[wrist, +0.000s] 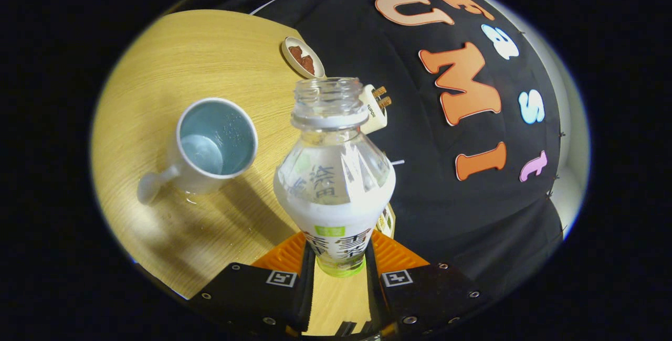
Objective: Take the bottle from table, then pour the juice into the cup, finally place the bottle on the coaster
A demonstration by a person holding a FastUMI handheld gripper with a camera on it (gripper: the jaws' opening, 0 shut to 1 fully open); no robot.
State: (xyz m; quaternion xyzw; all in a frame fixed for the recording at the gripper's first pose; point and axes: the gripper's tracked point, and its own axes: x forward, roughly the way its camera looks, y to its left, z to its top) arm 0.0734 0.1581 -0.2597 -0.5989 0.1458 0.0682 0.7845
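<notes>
The gripper (340,270) has both fingers clamped on the lower body of the uncapped juice bottle (335,183), its long axis running toward twelve o'clock. The mug (212,144) sits at ten o'clock on the table (173,57), near the neck.

Tongs (339,262) clamp the bottle (336,173) between both fingers.

Bottle (336,183) between the gripper (340,270) fingers, above the table (173,68).
Cup (210,147) on the table, left of it; small dish (303,57) beyond.
</notes>
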